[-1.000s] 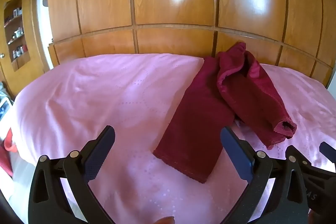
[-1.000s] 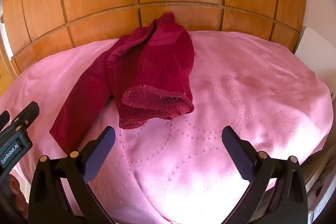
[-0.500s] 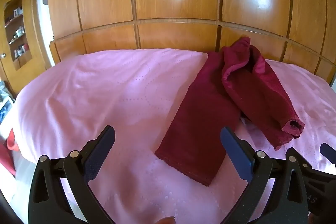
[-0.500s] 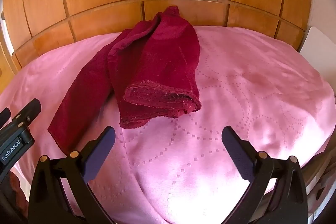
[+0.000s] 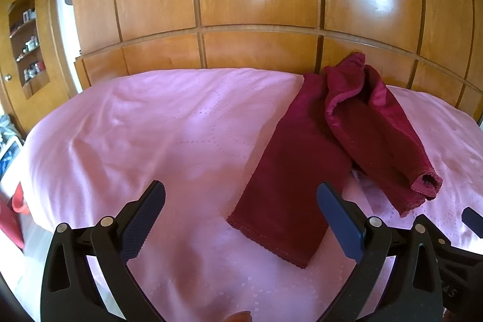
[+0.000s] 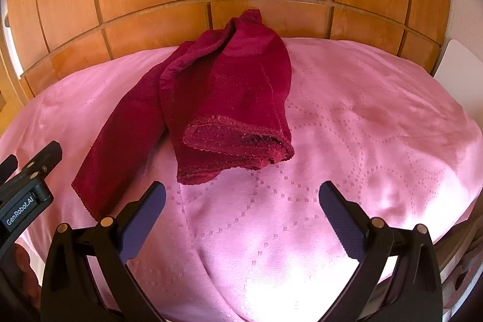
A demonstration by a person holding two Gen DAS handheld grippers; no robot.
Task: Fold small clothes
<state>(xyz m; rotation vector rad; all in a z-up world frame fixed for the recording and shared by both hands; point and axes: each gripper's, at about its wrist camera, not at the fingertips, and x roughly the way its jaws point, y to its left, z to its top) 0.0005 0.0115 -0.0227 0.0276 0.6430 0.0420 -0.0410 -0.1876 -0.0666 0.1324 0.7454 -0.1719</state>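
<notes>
A dark red pair of small trousers (image 5: pixel 305 159) lies on the pink bedspread (image 5: pixel 157 135). One leg lies flat toward me; the other leg (image 5: pixel 389 141) is crumpled over to the right with its cuff open. In the right wrist view the trousers (image 6: pixel 229 98) lie ahead, left of centre, the open cuff (image 6: pixel 241 138) facing me. My left gripper (image 5: pixel 241 201) is open and empty, its right finger beside the flat leg's hem. My right gripper (image 6: pixel 241 201) is open and empty, just short of the cuff.
A glossy wooden panelled wall (image 5: pixel 256 5) rises behind the bed. A shelf niche with small items (image 5: pixel 27 44) is at the far left. The left gripper's body (image 6: pixel 24 201) shows at the right wrist view's left edge. A white surface (image 6: pixel 459 62) stands at the right.
Both grippers have moved closer to the trousers, which now look larger and nearer in both views. Both stay open. The trousers have not moved.
</notes>
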